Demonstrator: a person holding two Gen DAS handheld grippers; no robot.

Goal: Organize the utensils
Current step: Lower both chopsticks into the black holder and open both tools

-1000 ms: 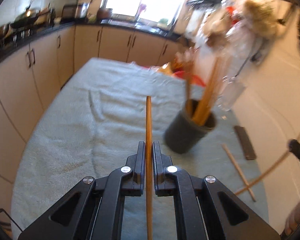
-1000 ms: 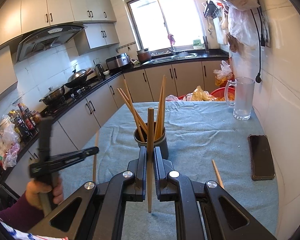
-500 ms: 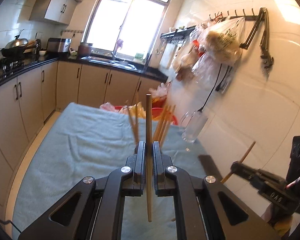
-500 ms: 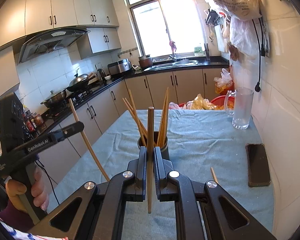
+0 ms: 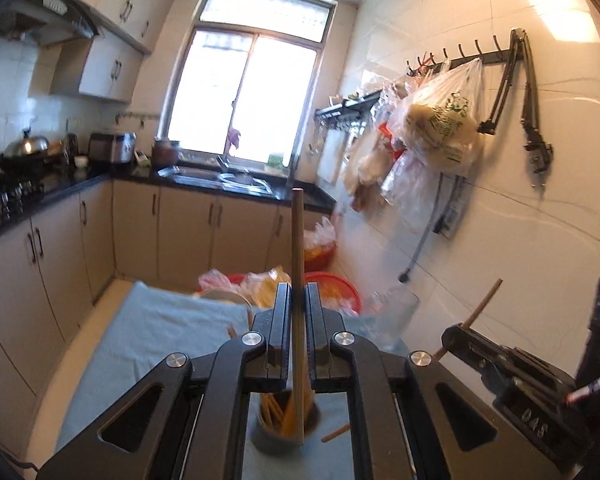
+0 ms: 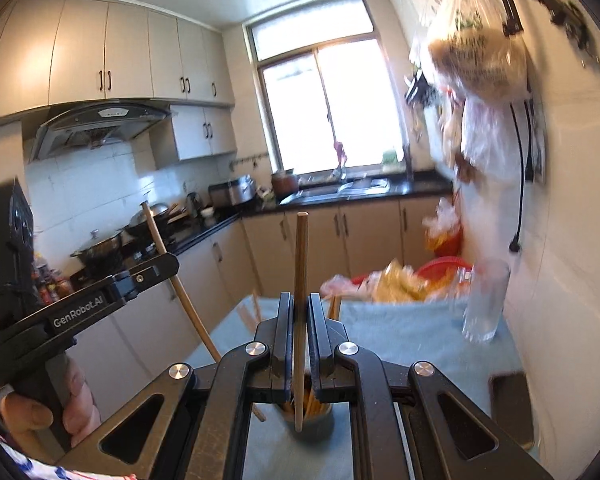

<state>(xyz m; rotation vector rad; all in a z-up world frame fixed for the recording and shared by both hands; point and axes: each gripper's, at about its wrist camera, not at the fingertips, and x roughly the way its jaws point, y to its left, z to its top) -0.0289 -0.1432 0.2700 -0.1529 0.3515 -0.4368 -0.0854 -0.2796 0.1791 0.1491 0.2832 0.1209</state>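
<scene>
My left gripper (image 5: pixel 298 292) is shut on a wooden chopstick (image 5: pixel 298 240) held upright; its lower end hangs over the dark grey holder cup (image 5: pixel 286 430), which holds several chopsticks. My right gripper (image 6: pixel 299 300) is shut on another wooden chopstick (image 6: pixel 301 256), also upright, its lower tip over the same cup (image 6: pixel 310 420). Each gripper shows in the other's view: the right one (image 5: pixel 500 356) at right, the left one (image 6: pixel 100 296) at left. A loose chopstick (image 5: pixel 336 433) lies on the cloth beside the cup.
A blue-grey cloth (image 5: pixel 152 332) covers the table. A clear glass jug (image 6: pixel 486 304) stands at the far right by the tiled wall. A dark phone (image 6: pixel 510 400) lies at right. Red basins with plastic bags (image 5: pixel 320 284) sit beyond the table's far end. Cabinets run along the left.
Both grippers have tilted upward and moved over the cup; the cup now shows below the jaws behind the fingers. Both chopsticks remain clamped.
</scene>
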